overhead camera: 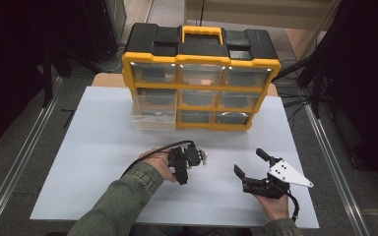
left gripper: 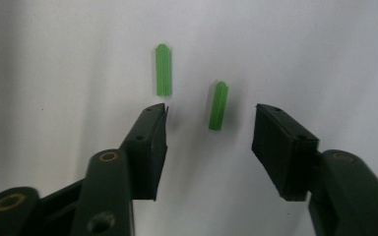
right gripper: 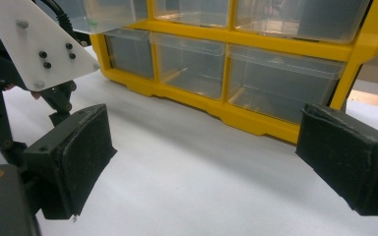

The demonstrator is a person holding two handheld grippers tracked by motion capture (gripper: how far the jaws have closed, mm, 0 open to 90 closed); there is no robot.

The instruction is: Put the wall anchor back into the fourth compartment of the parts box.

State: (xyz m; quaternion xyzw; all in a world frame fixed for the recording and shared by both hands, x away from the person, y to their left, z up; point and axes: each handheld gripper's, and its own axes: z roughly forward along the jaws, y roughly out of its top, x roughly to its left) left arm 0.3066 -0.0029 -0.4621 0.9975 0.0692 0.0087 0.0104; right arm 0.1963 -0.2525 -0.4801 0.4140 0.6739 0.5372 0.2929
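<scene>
We see the white worktop (overhead camera: 103, 162) evenly lit from overhead, its surroundings dark, with soft shadows and slight blur throughout.

I've got two small ribbed green wall plugs (left gripper: 164, 70) (left gripper: 218, 105) lying apart on the white desk (left gripper: 54, 73), both pointing roughly the same way.

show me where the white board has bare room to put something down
Bare: the white board left of the left tool, and the strip between both tools and the yellow organizer. Crowded: under the left tool, two green wall plugs; also the pulled-out drawer.
</scene>
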